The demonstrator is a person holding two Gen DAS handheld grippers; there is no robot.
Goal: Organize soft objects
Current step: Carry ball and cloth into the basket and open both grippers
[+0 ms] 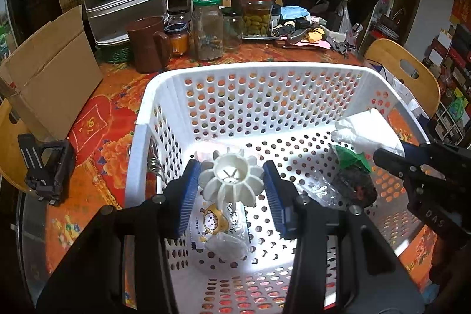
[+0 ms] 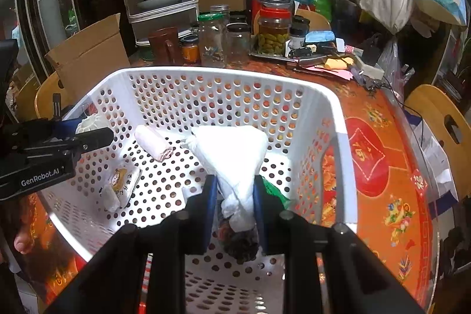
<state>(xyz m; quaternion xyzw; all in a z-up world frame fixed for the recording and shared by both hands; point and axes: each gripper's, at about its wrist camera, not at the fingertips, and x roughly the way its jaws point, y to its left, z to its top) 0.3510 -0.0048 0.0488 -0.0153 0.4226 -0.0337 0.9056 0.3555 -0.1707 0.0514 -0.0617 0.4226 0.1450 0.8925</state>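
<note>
Two blue-padded jaws of the left gripper (image 1: 231,193) frame a white ribbed plastic flower-shaped piece (image 1: 231,181) in the left wrist view; the pads sit just beside its ribs on either side, and whether they press it cannot be told. Gripper and piece hang over the white perforated plastic basket (image 1: 253,72), which fills the middle of the view. Beneath the piece, at 6 o'clock from it, a small cartoon-printed tissue packet (image 1: 216,225) lies on the basket floor. At 3 o'clock the right gripper (image 1: 391,156) enters from the edge, pinching a crumpled white plastic bag (image 1: 363,131), with a clear packet of dark bits topped by a green flap (image 1: 353,178) below it. Beyond the basket, at 12 o'clock, glass jars (image 1: 207,31) and a brown plastic mug (image 1: 148,44) stand on the red-and-orange patterned tablecloth (image 1: 117,96).

In the right wrist view, the right gripper (image 2: 235,211) is clamped on the neck of the white bag (image 2: 232,149), which spreads out toward 12 o'clock above the basket (image 2: 332,105) floor. A dark packet (image 2: 241,246) lies under the jaws at 6 o'clock. At 10 o'clock a rolled pale pink cloth (image 2: 154,144) rests on the floor, and at 9 o'clock the tissue packet (image 2: 123,181). The left gripper (image 2: 97,131) reaches in from the 9 o'clock edge with the white ribbed piece (image 2: 91,122) at its tips.
</note>
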